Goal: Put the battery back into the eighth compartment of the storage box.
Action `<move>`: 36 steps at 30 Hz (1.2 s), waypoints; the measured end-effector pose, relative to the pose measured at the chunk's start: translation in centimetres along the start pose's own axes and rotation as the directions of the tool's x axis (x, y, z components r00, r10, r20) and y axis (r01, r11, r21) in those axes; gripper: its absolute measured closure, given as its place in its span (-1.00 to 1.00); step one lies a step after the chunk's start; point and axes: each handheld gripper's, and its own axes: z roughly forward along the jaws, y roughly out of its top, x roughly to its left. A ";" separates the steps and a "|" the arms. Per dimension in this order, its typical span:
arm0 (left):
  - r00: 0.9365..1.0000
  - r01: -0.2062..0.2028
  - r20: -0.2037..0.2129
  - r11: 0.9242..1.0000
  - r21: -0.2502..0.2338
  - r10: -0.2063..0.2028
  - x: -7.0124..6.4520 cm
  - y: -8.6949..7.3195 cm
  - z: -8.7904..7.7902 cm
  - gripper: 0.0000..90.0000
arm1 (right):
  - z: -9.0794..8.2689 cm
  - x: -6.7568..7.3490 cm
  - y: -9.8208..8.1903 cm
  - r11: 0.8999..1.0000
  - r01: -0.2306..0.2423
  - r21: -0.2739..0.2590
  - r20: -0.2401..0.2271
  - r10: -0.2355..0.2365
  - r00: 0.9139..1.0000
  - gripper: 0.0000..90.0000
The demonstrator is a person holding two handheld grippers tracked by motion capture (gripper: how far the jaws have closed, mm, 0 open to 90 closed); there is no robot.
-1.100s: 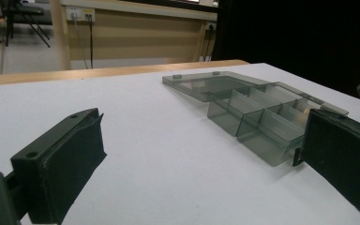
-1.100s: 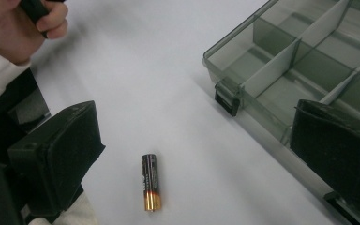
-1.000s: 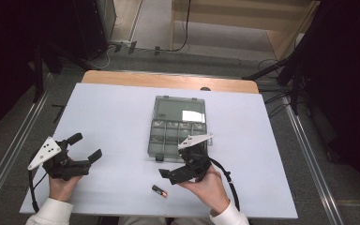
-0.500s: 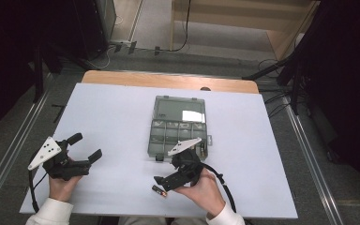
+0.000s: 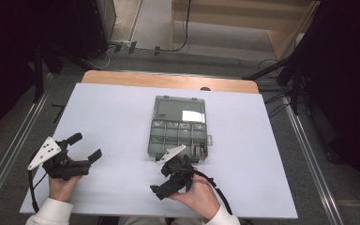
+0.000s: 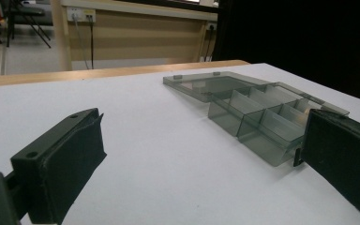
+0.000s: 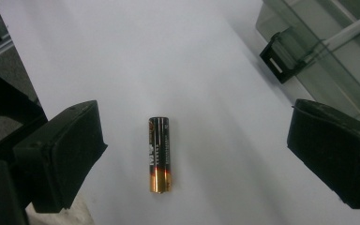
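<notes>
Battery pickup: right jaws lining up for the grab

Reaching is the step in hand, by my reading: the right gripper (image 5: 165,183) is hanging low over the white surface (image 5: 112,117) near its front edge, and its jaws are standing wide apart with nothing between them but the battery (image 7: 159,155). No closing is happening yet.

In the right gripper view the battery is lying flat on the surface, roughly midway between the two jaws and a little nearer the jaw at 9 o'clock, apart from both. Its long axis is running from 12 to 6 o'clock, with the gold end toward 6. From the battery, the open clear box (image 5: 178,129) is sitting at about 1 o'clock, its corner latch showing in that view; in the high view the box is lying at 12 o'clock from the right gripper, close by.

The next move is probably calling for a slight drop and a small shift so the battery is centred, then a squeeze across its narrow body, since a round cell can roll if one jaw touches first.

The left gripper (image 5: 77,152) is resting well apart at 9 o'clock from the right one, jaws open and holding nothing, pointing toward the box.
</notes>
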 end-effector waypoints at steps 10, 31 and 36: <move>1.000 -0.001 0.000 1.000 0.000 0.001 0.0 0.0 0.0 -1.00 | 1.2 0.9 0.0 0.997 0.038 0.065 0.000 -0.038 0.999 -0.82; 1.000 -0.005 0.003 1.000 0.006 0.005 0.0 0.0 0.1 -1.00 | 2.9 2.1 -0.4 0.971 0.116 0.208 0.048 -0.128 0.991 -0.01; 1.000 -0.007 0.002 1.000 0.008 0.007 0.0 0.0 0.1 -1.00 | 2.6 2.4 -0.2 0.968 0.145 0.206 0.053 -0.159 0.986 0.24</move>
